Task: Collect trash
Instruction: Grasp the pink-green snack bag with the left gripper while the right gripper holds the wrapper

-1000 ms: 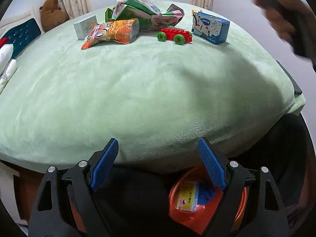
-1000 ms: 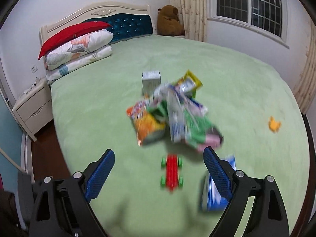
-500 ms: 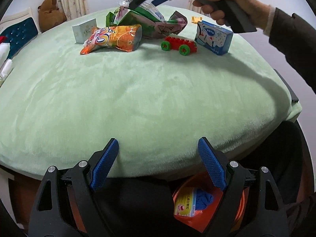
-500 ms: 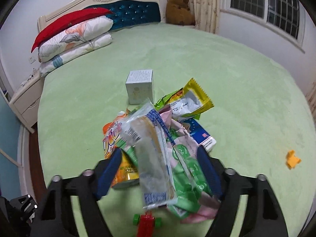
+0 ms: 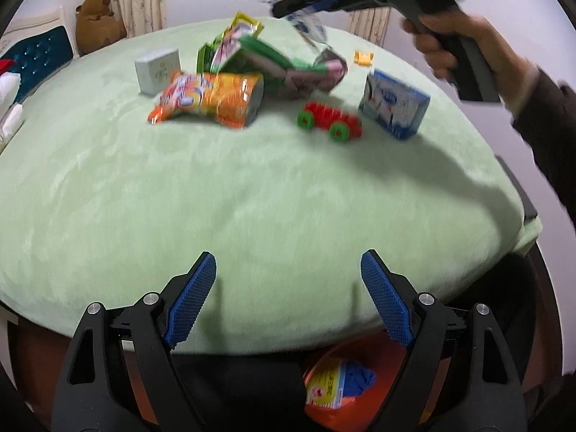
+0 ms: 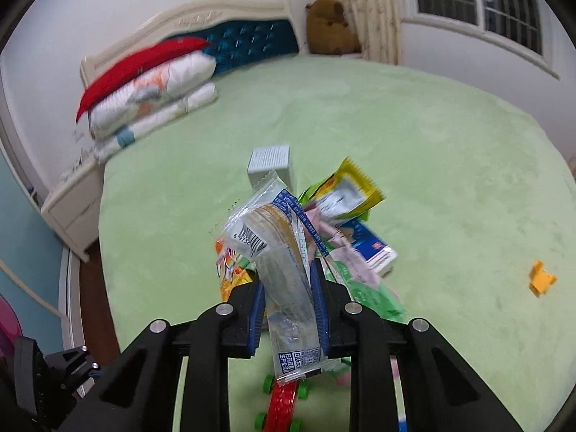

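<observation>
My right gripper (image 6: 288, 280) is shut on a clear plastic wrapper (image 6: 277, 252) with a barcode and blue print, lifted above the pile of snack wrappers (image 6: 345, 223) on the green bed. From the left wrist view that gripper (image 5: 288, 9) hangs over the pile (image 5: 266, 61), the clear wrapper (image 5: 309, 25) dangling from it. An orange snack bag (image 5: 208, 99) lies at the pile's near left. My left gripper (image 5: 288, 280) is open and empty over the bed's near edge, above an orange bin (image 5: 345, 385) that holds some trash.
A red toy car with green wheels (image 5: 329, 120), a blue-and-white box (image 5: 394, 104), a small grey box (image 5: 156, 70) and a yellow toy piece (image 5: 361, 58) lie on the bed (image 5: 252, 194). Pillows (image 6: 151, 90) and a teddy bear (image 6: 331, 25) sit by the headboard.
My right gripper came down over the pile, shut on the clear wrapper and lifted it. My left gripper rose slightly, staying open.
</observation>
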A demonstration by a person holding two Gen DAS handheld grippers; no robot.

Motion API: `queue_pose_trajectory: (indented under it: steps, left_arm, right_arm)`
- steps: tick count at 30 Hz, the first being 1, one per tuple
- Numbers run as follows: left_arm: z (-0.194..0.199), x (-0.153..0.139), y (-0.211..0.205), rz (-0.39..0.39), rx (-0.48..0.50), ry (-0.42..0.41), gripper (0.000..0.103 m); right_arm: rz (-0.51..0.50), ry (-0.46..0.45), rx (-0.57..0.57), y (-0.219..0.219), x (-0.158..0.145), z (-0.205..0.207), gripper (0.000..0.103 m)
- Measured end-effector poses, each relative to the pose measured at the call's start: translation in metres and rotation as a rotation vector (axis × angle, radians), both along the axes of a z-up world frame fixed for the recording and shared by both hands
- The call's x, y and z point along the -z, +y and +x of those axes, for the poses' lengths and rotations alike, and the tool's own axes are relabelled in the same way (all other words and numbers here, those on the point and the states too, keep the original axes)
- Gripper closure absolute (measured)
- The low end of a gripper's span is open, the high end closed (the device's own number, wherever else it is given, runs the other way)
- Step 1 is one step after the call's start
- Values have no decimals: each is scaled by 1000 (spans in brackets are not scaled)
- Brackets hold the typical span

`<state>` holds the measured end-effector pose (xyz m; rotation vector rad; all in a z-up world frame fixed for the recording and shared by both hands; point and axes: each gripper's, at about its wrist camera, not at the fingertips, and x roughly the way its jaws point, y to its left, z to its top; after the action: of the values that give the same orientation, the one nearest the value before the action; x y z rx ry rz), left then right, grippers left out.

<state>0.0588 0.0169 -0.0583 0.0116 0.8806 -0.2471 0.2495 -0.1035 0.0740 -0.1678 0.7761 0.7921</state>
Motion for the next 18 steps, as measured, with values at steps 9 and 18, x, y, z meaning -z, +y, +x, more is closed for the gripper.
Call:
queue_pose_trajectory:
  steps: [9,18]
  left_arm:
    - [81,-40,-14,-160,-157,-1,22]
    - [172,-32,-23,-411,-443,87,22]
  right_arm:
    - [73,-68,140,-97,-9,-71,79]
    - [81,-74,233,-166,16,-117,78]
